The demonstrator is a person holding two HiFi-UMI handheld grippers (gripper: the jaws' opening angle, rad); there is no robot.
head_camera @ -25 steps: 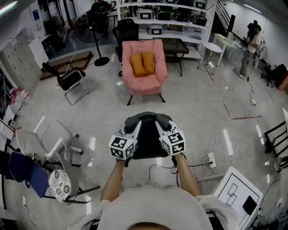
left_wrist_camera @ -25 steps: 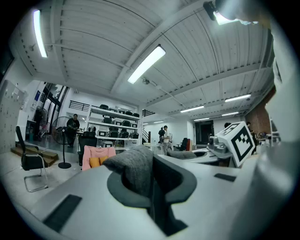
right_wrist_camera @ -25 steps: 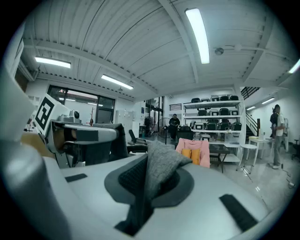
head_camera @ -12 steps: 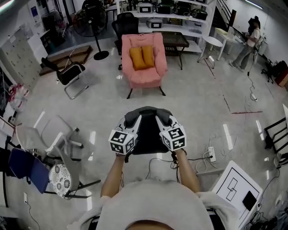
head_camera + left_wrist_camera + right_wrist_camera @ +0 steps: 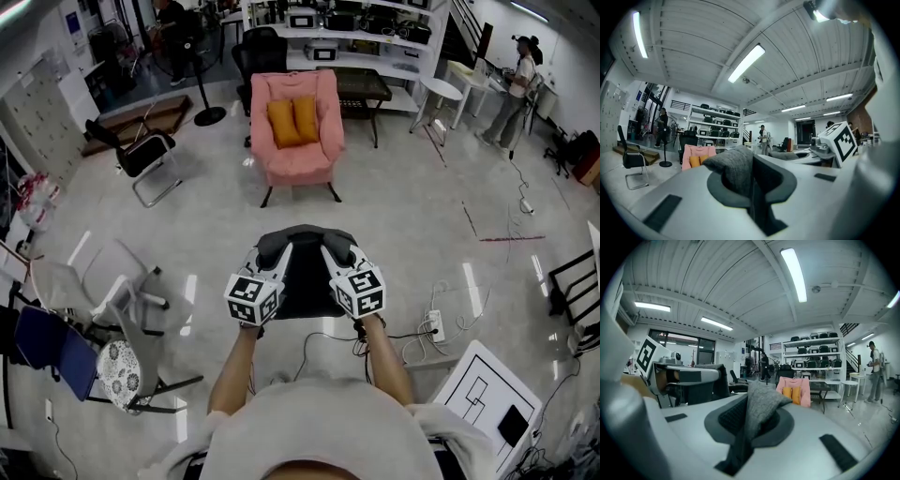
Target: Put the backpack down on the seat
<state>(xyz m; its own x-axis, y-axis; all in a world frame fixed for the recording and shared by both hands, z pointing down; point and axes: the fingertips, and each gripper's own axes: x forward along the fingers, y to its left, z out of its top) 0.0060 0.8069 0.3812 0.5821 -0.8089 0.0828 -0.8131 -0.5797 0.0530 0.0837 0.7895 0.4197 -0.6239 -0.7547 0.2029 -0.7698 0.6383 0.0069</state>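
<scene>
- Left gripper point(image 5: 275, 255): jaws clamped tight on the left grey strap point(image 5: 732, 169) of the backpack point(image 5: 305, 281). In the left gripper view a fold of the grey fabric stands up out of the jaw gap.
- Right gripper point(image 5: 335, 253): jaws likewise pressed together on the right grey strap point(image 5: 761, 405). The fabric bunches above the pads and trails down into the slot.
- Backpack: black body, grey at the top, hanging between the two grippers at the centre of the head view, in front of the person's forearms. It is off the floor and touches no furniture.
- Both grippers sit side by side at roughly the same level, marker cubes toward the person, jaws pointing toward the top of the frame.
- Pink armchair point(image 5: 296, 141): upper centre of the head view, well apart from the backpack, with bare floor between. Two orange cushions point(image 5: 292, 121) lean against its backrest; the seat pad in front of them is free.
- Surroundings: black chair point(image 5: 141, 161) at upper left, white shelving point(image 5: 347, 42) behind the armchair, a person point(image 5: 518, 86) standing at upper right, and a power strip point(image 5: 434, 327) on the floor right of the right gripper.
</scene>
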